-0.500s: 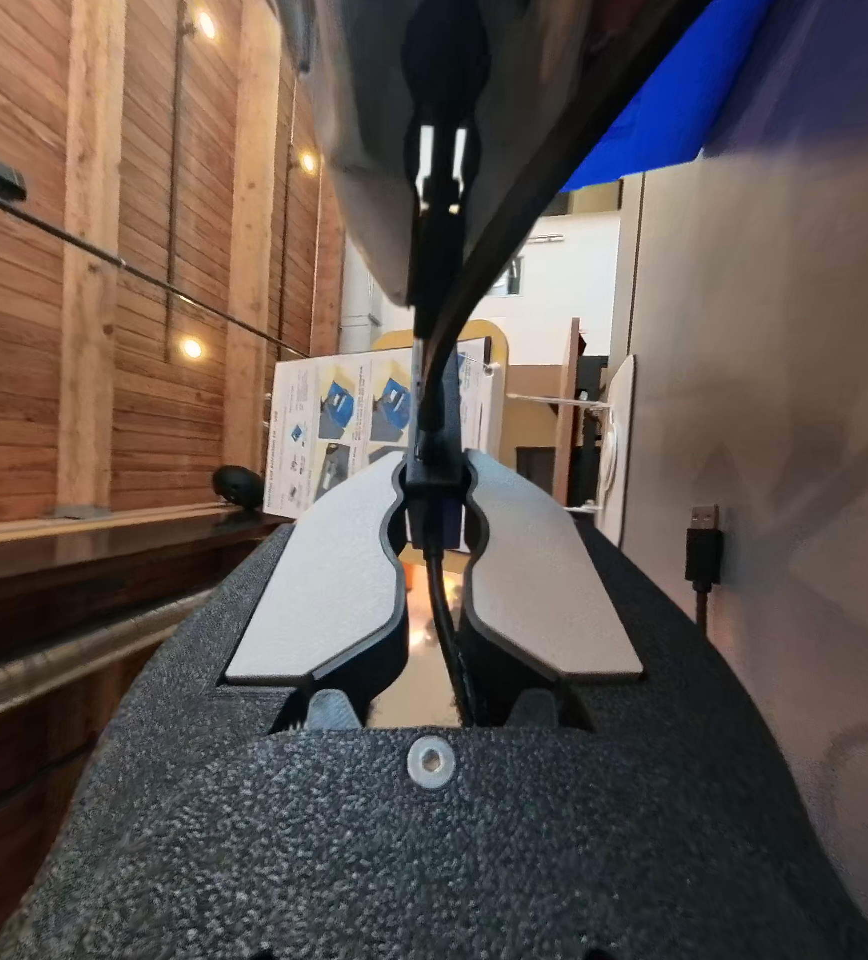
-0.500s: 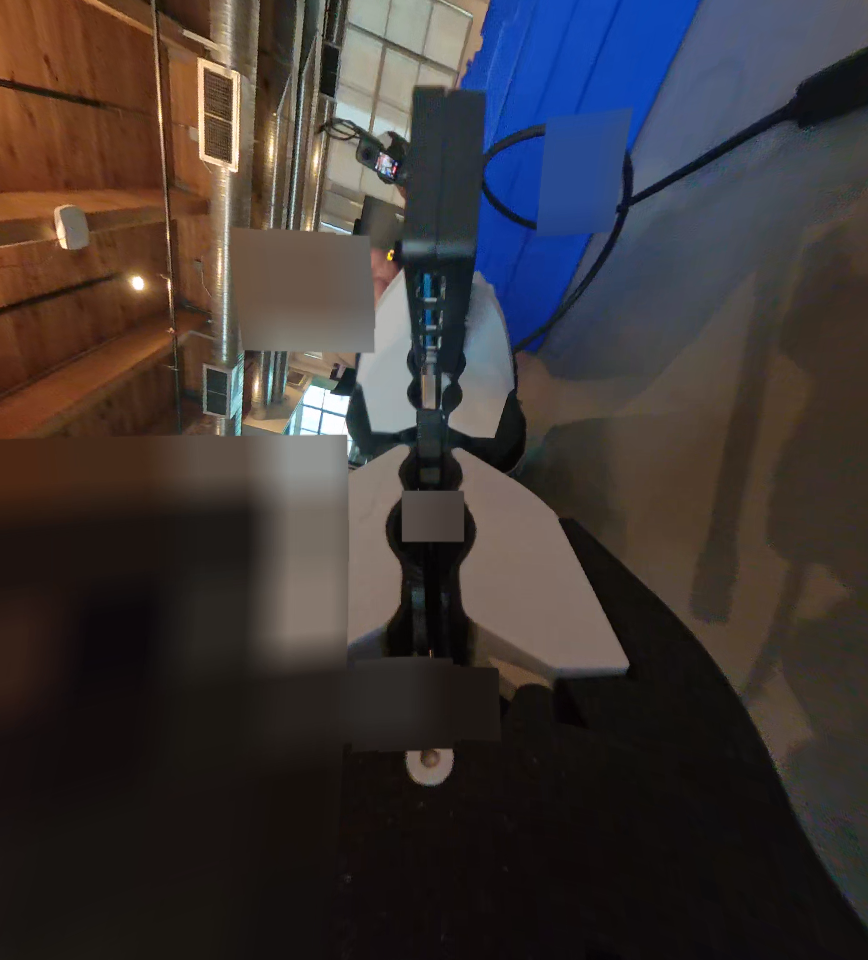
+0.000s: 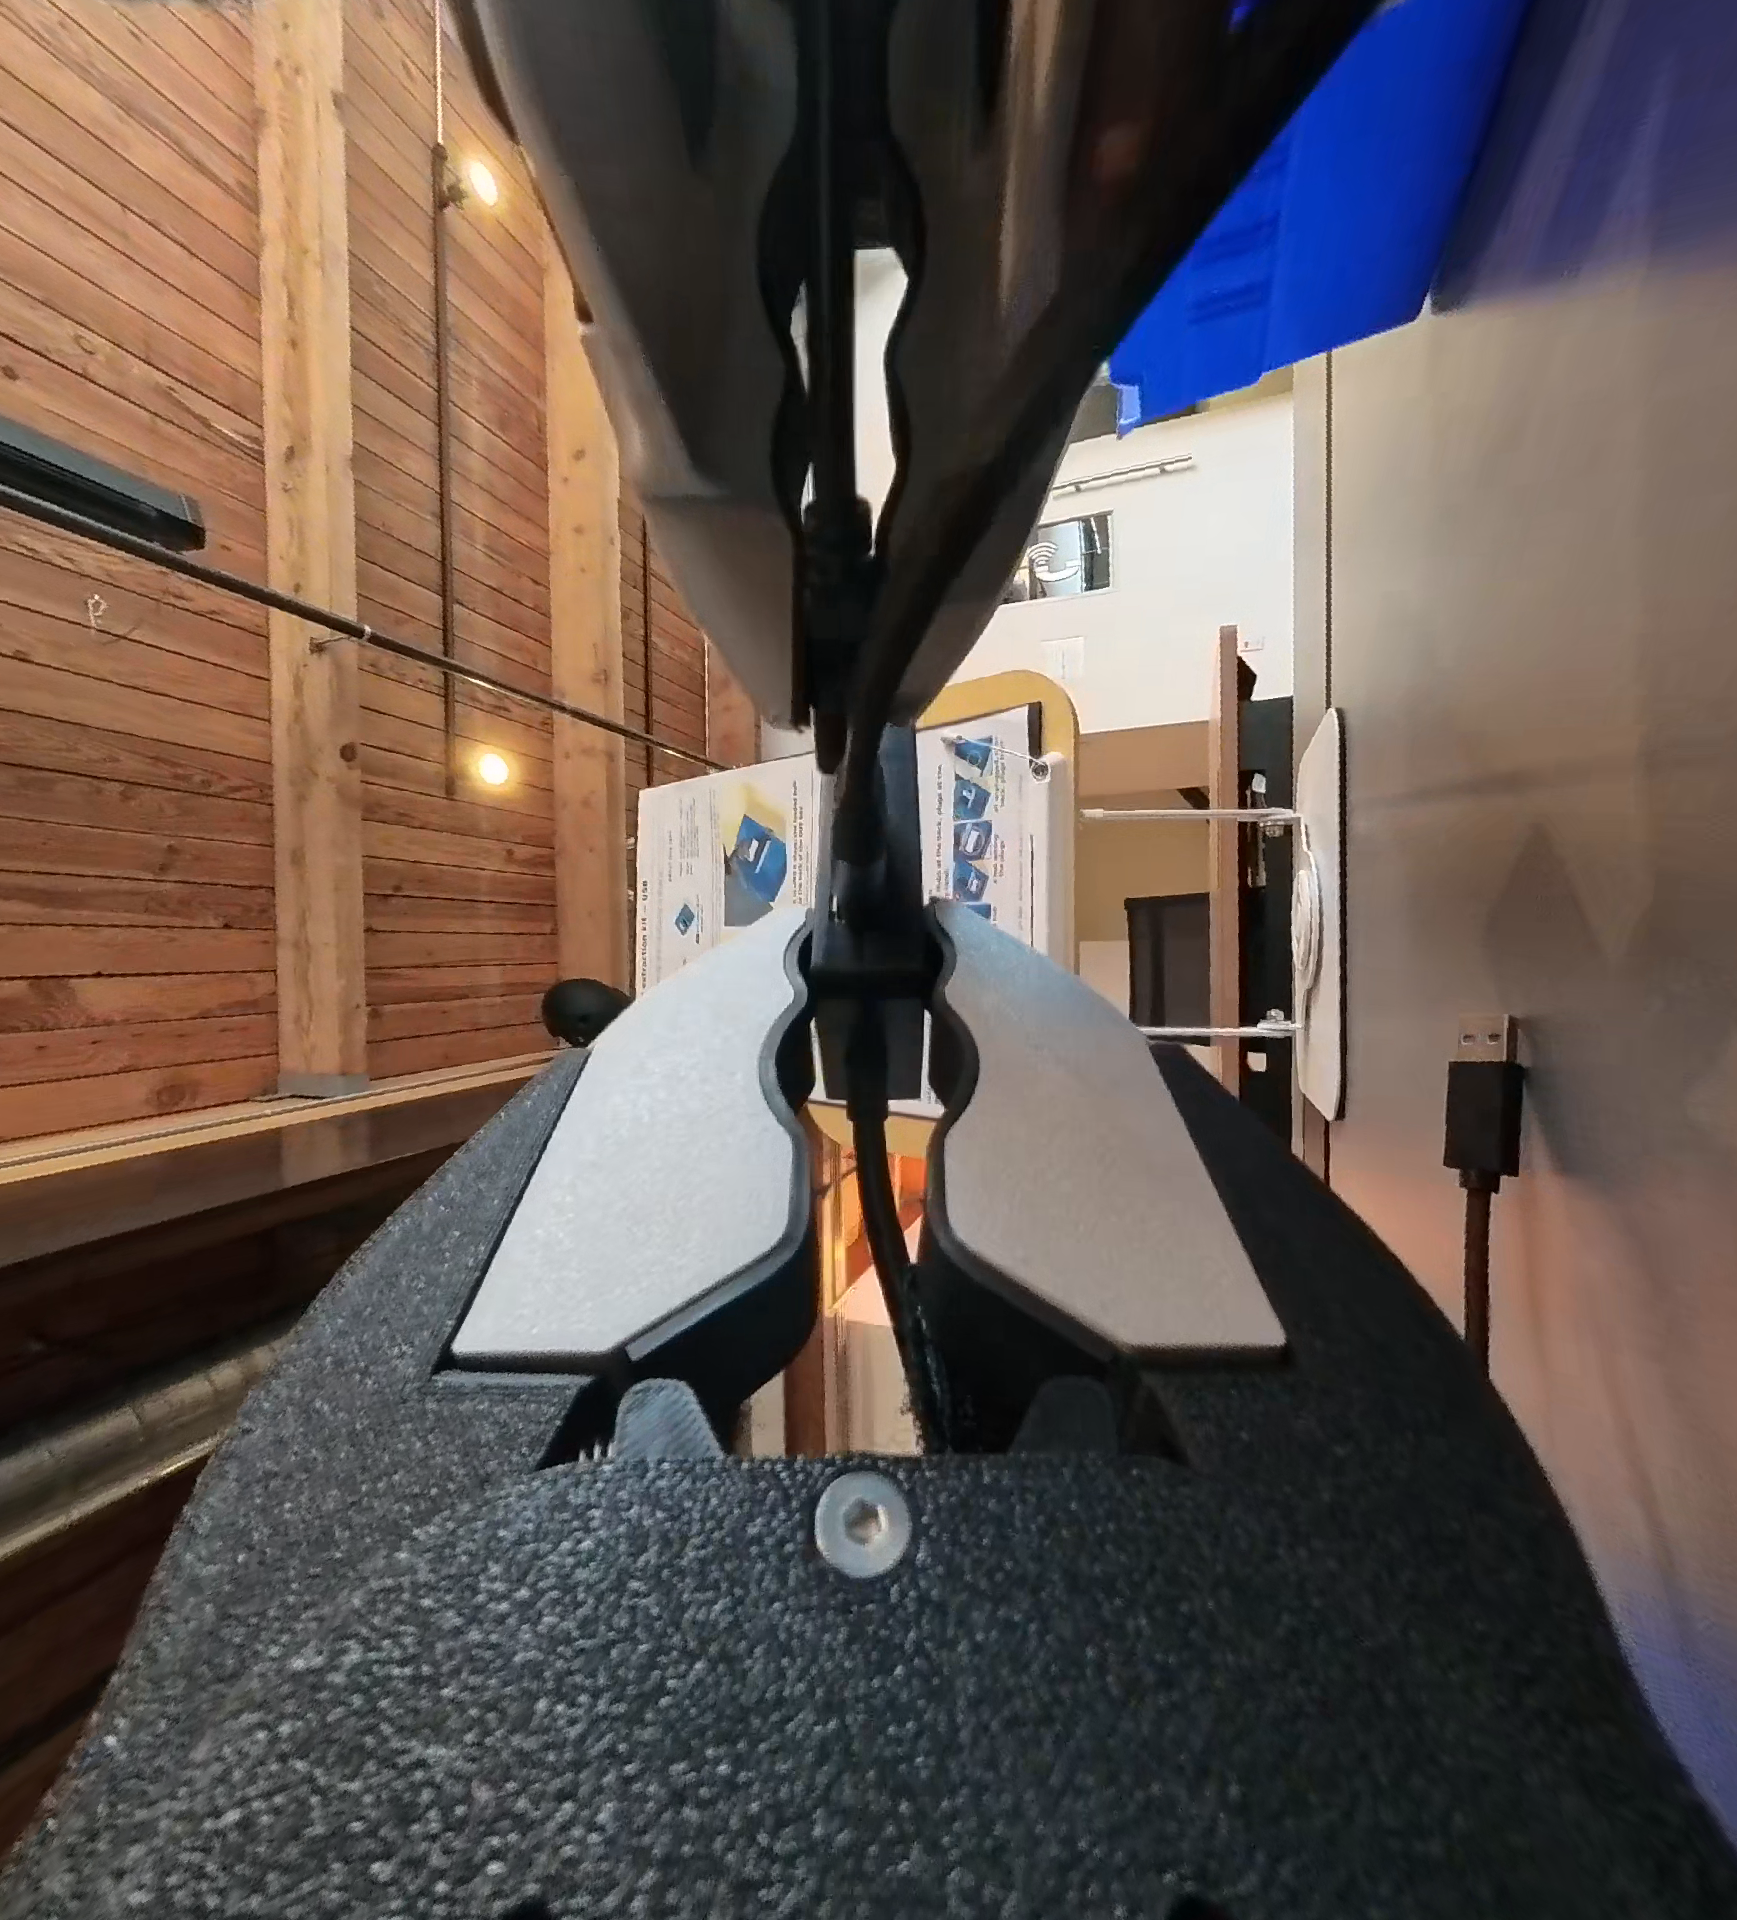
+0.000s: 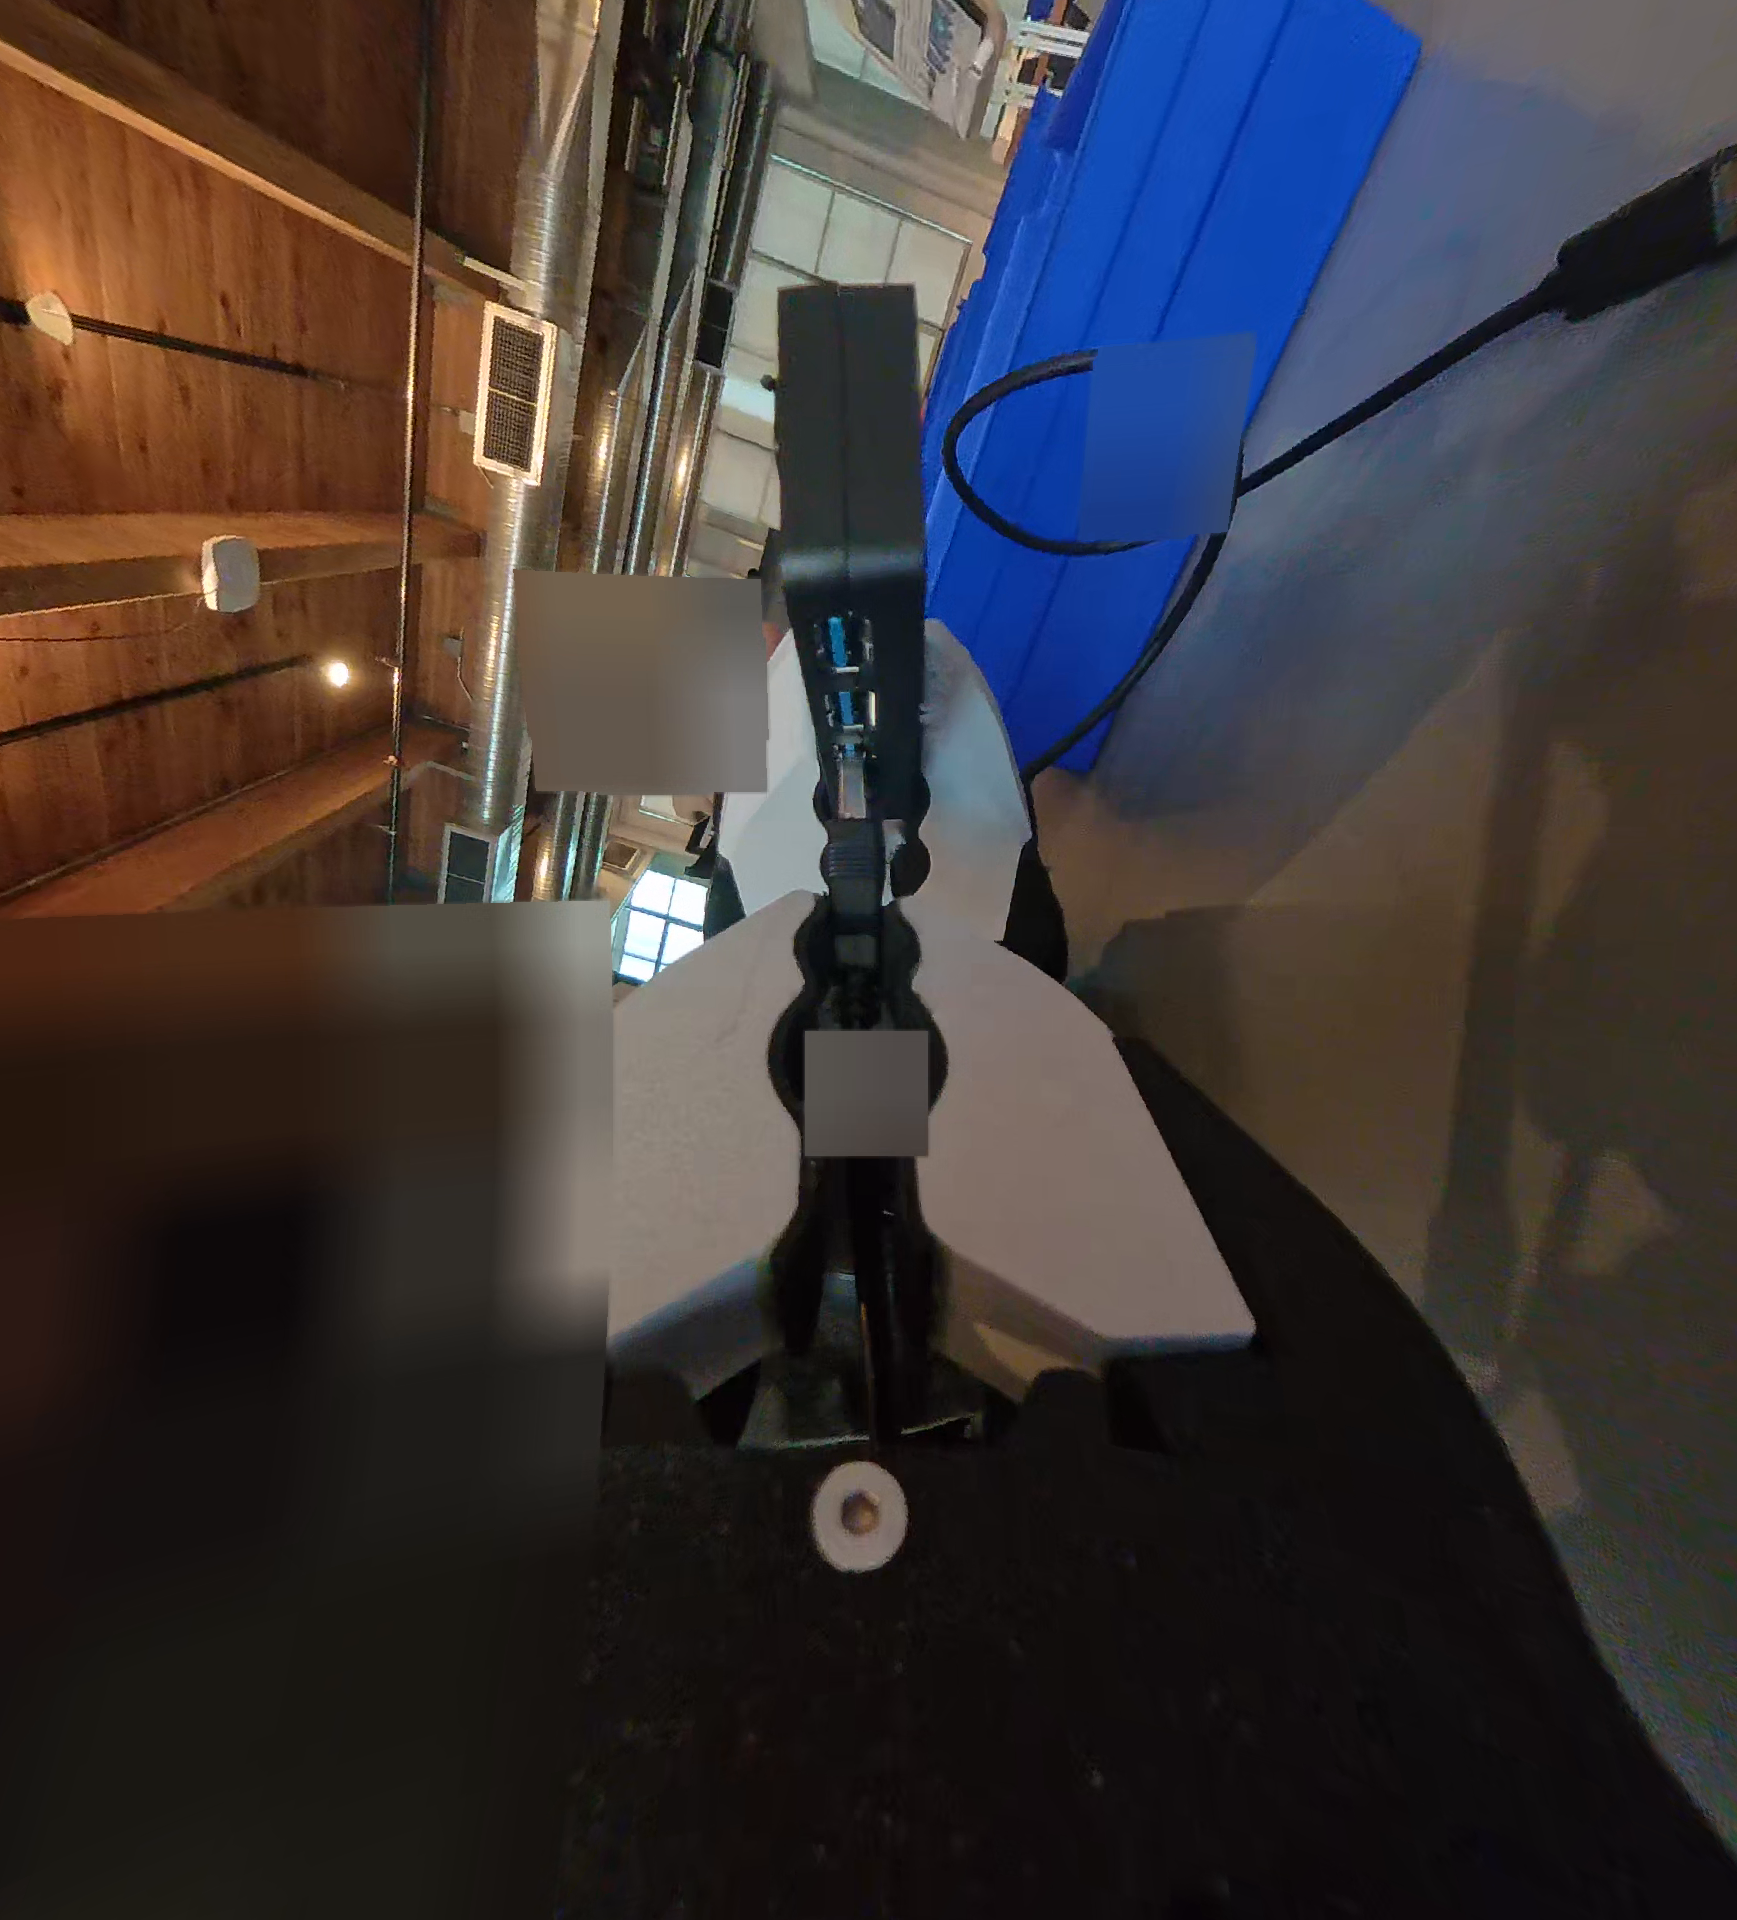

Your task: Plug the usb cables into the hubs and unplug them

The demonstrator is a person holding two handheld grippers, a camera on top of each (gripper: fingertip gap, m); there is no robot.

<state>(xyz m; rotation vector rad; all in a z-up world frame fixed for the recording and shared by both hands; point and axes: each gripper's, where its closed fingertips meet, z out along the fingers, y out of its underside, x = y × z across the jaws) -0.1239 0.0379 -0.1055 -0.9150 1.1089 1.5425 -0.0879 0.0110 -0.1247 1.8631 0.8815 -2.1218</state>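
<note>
warm spot lamps (image 3: 492,768) glow on wood, nearby tongs smear out of focus, edges bow, shadows lie soft.

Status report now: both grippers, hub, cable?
Left gripper shut on black rectangular hub. Right gripper shut on black USB plug, metal tip at a hub port. Nothing blocking.

Left tongs (image 3: 866,971) clamped on black hub (image 3: 869,1023); loose USB plug (image 3: 1486,1101) on grey table (image 3: 1622,935) beside
</note>
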